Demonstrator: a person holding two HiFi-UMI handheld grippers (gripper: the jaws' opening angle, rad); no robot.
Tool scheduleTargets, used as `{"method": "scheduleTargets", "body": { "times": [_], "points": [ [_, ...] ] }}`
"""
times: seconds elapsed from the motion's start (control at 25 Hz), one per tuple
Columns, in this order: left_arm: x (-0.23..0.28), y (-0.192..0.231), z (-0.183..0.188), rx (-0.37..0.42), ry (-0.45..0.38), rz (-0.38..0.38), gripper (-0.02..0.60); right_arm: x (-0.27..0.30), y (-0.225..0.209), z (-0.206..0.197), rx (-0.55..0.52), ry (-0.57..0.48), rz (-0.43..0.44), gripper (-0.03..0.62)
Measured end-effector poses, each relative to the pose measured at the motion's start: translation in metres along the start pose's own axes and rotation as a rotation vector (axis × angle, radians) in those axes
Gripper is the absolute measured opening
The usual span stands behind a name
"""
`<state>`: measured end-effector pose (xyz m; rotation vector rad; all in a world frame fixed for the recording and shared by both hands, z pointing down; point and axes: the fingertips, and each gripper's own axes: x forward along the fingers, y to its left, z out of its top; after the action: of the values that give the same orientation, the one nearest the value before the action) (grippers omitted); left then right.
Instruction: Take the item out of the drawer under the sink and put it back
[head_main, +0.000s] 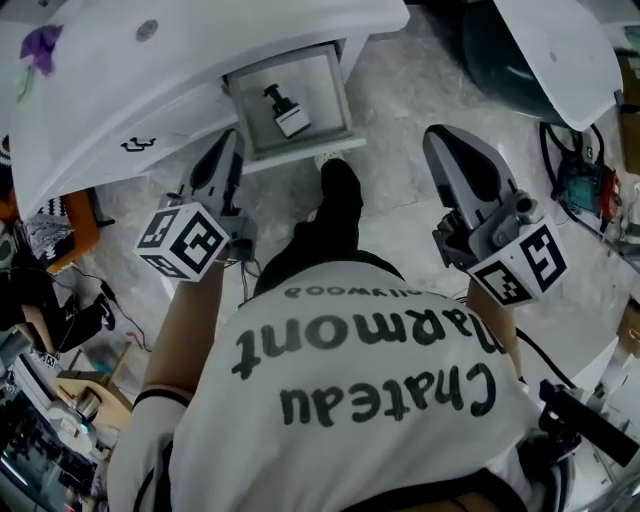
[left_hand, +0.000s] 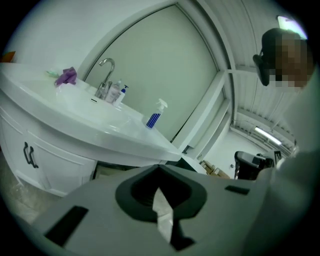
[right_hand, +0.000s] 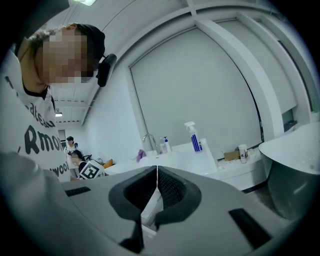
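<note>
The left gripper (head_main: 226, 150) has its jaws pressed together with nothing between them. The left gripper view shows the two tips meeting in a point. It hangs low in front of the person, just short of the front edge of the open drawer (head_main: 300, 150) and to its left corner. The right gripper (head_main: 440, 140) is pressed together and empty too, held well off to the right of the drawer over the bare floor (head_main: 400, 90).

The item, a small bottle (head_main: 286, 112) with a dark cap and a pale label, lies loose near the middle of the drawer. Its cap points toward the back edge, and it is clear of all four walls. The drawer is pulled out from under the sink surface (head_main: 150, 90), where a tap (left_hand: 106, 75), a spray bottle (left_hand: 154, 115) and a purple cloth (left_hand: 66, 76) sit along the back edge.

With the bottle in the drawer and neither gripper holding it, this looks like either the pause before the lift or the moment after the return; I cannot tell which. If the lift is ahead, the nearer left gripper must spread its jaws, reach over the front edge and down, and close across the bottle's narrow body rather than its cap.
</note>
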<state>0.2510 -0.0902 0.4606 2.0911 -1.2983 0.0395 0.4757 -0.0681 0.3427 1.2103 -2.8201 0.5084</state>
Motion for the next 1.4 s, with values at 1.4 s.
{"method": "scheduleTargets", "body": {
  "times": [1.4],
  "points": [
    [0.193,0.169,-0.156,-0.137,0.602,0.691,0.173,0.086,-0.165,-0.076,0.318,0.165,0.048,0.012]
  ]
}}
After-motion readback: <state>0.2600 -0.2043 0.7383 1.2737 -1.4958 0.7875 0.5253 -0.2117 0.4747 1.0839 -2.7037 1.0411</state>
